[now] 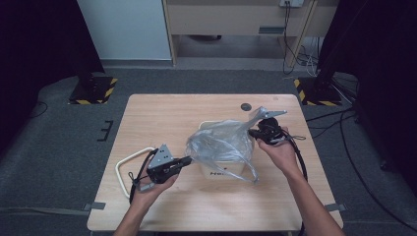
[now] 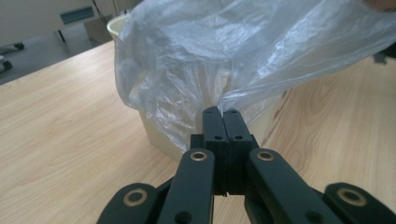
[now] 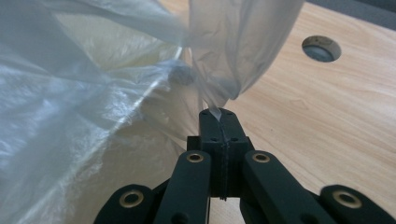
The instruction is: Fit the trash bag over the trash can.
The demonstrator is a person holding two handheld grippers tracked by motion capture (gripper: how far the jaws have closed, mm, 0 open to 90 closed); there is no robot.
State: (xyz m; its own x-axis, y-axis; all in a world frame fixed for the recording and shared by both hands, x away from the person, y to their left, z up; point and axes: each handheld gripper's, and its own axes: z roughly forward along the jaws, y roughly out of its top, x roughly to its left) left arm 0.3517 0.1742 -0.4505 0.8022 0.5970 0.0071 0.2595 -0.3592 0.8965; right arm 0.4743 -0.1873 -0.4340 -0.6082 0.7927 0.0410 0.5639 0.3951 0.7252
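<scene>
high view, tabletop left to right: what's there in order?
white handle loop → left gripper → clear plastic bag over the cream bin → right gripper.

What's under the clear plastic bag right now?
Under the clear plastic bag stands a cream rectangular bin; its front wall and a rim corner show. The film covers its opening, hiding its inside.

Two hand-held grippers, left (image 1: pixel 189 160) and right (image 1: pixel 252 132), in matte black: each carries paired black jaws with small screw holes, linkage arms pinned by brass-ringed pivots, a grey three-cornered plate on top and a trailing black cable. The person's forearms are bare, with no sleeves.
</scene>
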